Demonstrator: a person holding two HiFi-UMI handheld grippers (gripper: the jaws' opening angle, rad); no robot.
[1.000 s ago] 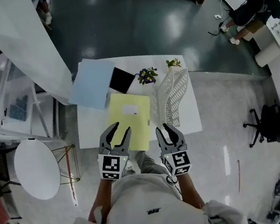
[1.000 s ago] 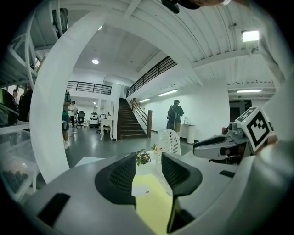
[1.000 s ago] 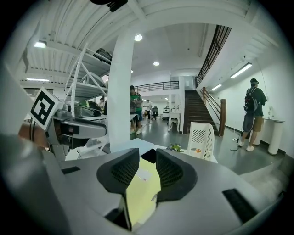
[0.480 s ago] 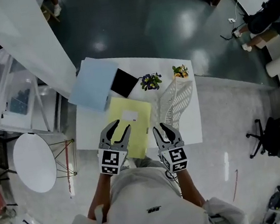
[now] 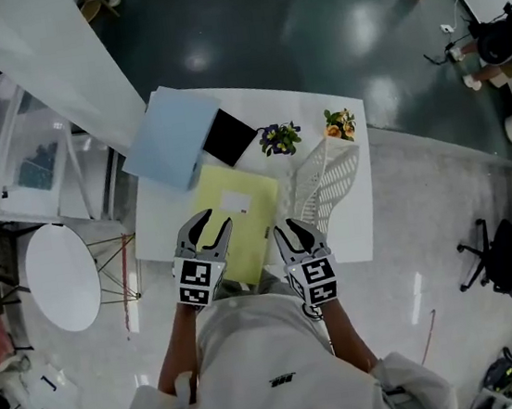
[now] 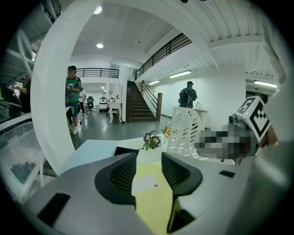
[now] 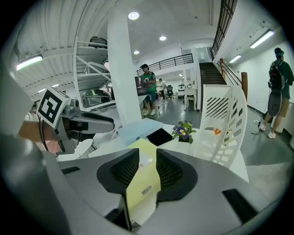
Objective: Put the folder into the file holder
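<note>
Find the yellow folder [image 5: 234, 216] lying flat on the white table [image 5: 162, 235], its near end seeming to jut a little past the near edge, just left of the white slotted file holder [image 5: 327, 175]. Note the left gripper [image 5: 213, 221] and the right gripper [image 5: 294, 229] poised side by side over that near end, each with jaws only narrowly apart and nothing between them. Treat this, by the look of it, as the reach for the folder. Open wider first, slip one jaw under the overhanging edge, and pinch squarely so the sheet neither droops nor twists. Then lift, stand it on edge and line it up with a slot of the holder on the right, steering clear of the two small flower pots [image 5: 280, 138] at the far side. Leave alone the blue folder [image 5: 168, 140] and the black pad [image 5: 228, 137] at the far left. Expect a smooth, probably slippery top. Beyond the table: glossy dark floor [image 5: 262, 39], a round white side table [image 5: 60, 276] to the left, a staircase [image 6: 138, 103] and a standing person [image 6: 72, 98] well off.
</note>
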